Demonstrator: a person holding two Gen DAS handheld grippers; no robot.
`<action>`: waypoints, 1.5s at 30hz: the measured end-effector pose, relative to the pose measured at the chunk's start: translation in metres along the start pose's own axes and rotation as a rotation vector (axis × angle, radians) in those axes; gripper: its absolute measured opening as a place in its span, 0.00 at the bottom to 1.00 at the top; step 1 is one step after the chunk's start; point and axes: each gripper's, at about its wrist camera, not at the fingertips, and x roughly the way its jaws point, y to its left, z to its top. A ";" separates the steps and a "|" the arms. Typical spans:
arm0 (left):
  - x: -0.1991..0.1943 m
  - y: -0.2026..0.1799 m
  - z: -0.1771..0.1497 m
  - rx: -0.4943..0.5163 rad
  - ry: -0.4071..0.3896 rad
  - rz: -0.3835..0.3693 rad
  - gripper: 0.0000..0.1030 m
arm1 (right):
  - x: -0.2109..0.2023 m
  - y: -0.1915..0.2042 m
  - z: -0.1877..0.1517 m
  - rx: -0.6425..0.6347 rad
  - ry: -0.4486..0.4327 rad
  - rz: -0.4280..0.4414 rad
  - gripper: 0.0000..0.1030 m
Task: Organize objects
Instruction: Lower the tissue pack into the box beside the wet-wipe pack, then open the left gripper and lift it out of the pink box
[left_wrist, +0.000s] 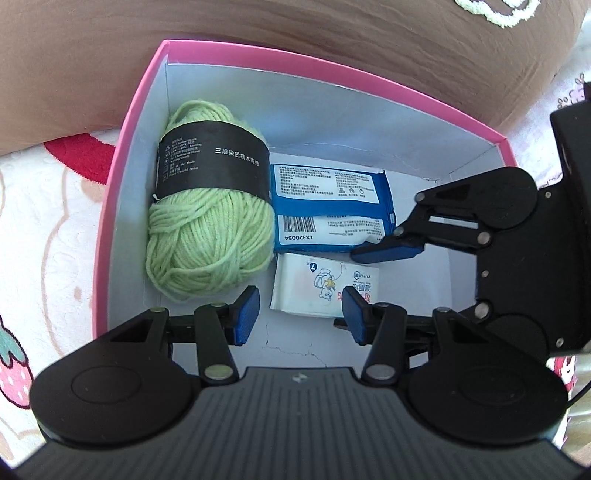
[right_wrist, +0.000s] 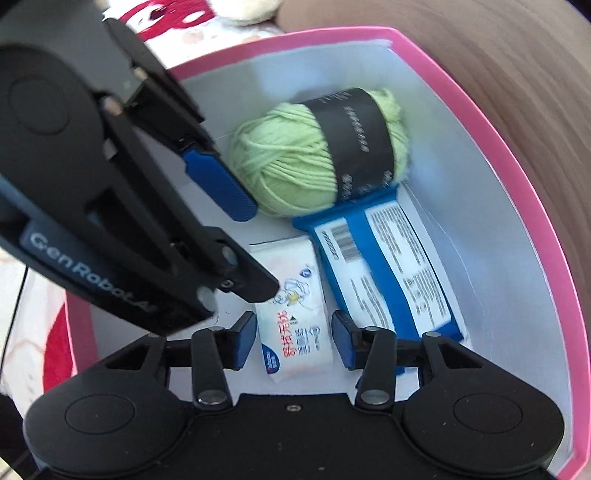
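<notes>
- Left wrist view: the pink box (left_wrist: 122, 177) with white inner walls sits on a printed blanket (left_wrist: 48, 236), and everything to be organized is already inside it.
- The green yarn ball (left_wrist: 207, 206) with its black label lies along the box's left wall. The blue wipes pack (left_wrist: 328, 195) lies just beside it, and the small white tissue pack (left_wrist: 325, 288) lies against the blue pack's near edge; packed tight like this, the right part of the floor stays free.
- The left gripper (left_wrist: 301, 317) hangs over the near floor with its jaws apart and nothing between the pads; the tissue pack lies just beyond its tips.
- The right gripper (left_wrist: 388, 253) reaches in from the right, one blue pad over the blue pack's near edge.
- Right wrist view: the right gripper (right_wrist: 293, 339) straddles the white tissue pack (right_wrist: 295, 310). Its jaws are apart and a gap shows on each side, so the pack seems released and resting on the box floor, not clamped.
- The left gripper (right_wrist: 236, 229) crosses from the upper left, one blue pad close to the yarn ball (right_wrist: 295, 166); whether they touch cannot be told.
- The blue wipes pack (right_wrist: 384, 273) lies toward the right wall.
</notes>
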 end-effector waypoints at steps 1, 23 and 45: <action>0.000 -0.001 -0.001 0.004 -0.003 0.000 0.47 | -0.001 -0.001 -0.003 0.019 -0.003 -0.009 0.52; -0.013 -0.011 -0.010 0.027 -0.074 0.014 0.43 | -0.001 0.000 -0.032 0.325 -0.023 0.003 0.29; -0.121 -0.085 -0.038 0.117 -0.084 0.063 0.50 | -0.157 0.049 -0.079 0.395 -0.400 -0.164 0.52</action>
